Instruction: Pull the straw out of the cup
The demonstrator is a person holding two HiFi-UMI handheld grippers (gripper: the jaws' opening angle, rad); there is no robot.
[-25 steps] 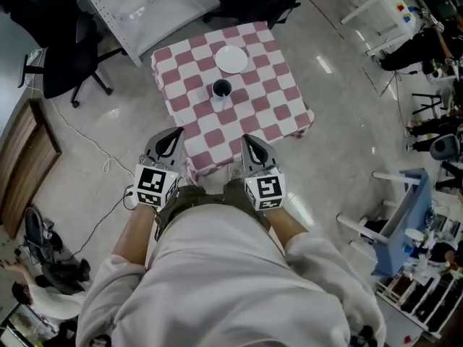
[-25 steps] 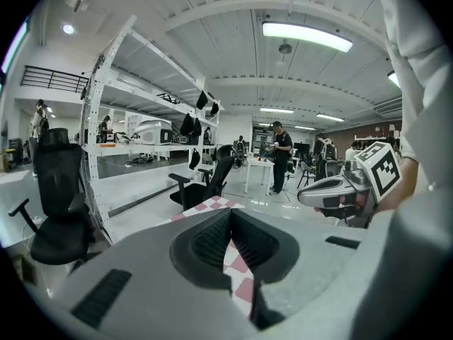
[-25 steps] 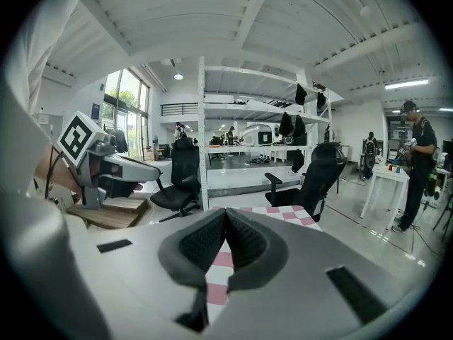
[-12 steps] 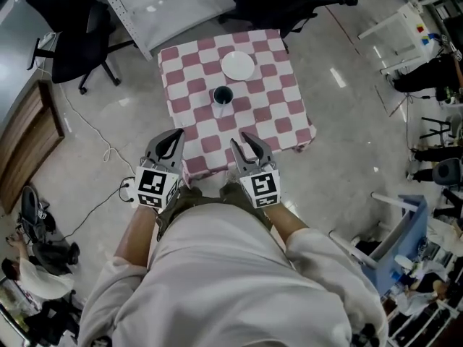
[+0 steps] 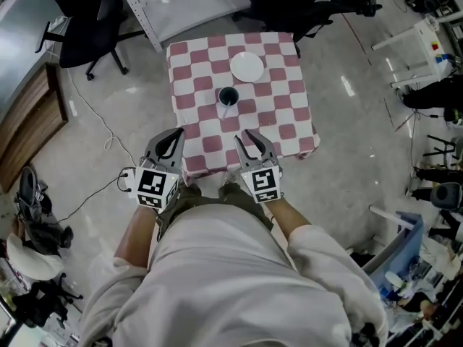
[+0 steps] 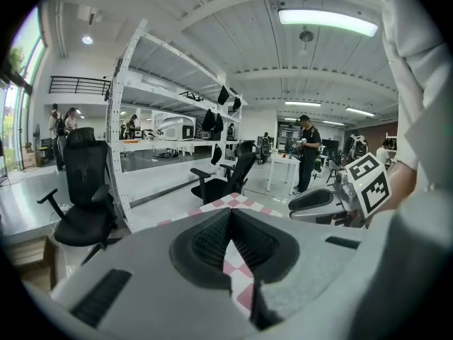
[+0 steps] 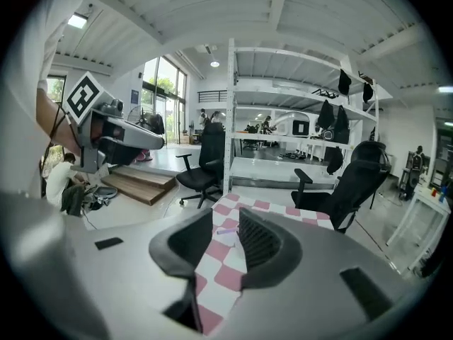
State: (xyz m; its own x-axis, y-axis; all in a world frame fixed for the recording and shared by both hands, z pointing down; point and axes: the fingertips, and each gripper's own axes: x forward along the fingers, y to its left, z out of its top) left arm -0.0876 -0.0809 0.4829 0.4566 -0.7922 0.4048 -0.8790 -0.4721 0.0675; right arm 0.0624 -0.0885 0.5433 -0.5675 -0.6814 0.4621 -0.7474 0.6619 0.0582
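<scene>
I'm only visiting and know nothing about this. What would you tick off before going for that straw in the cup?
1. Straw in the cup: ok, it sticks out of the top.
2. Cup upright on the table: ok.
3. Right gripper ready to grab: ok, its jaws have just been opening and nothing is between them.
4. Left gripper ready to steady the cup: not ok, its jaws are shut and empty.
5. Grippers at the cup: not ok, both are at the table's near edge, apart from it.
6. Way to the cup free: ok, the plate lies beyond it.
</scene>
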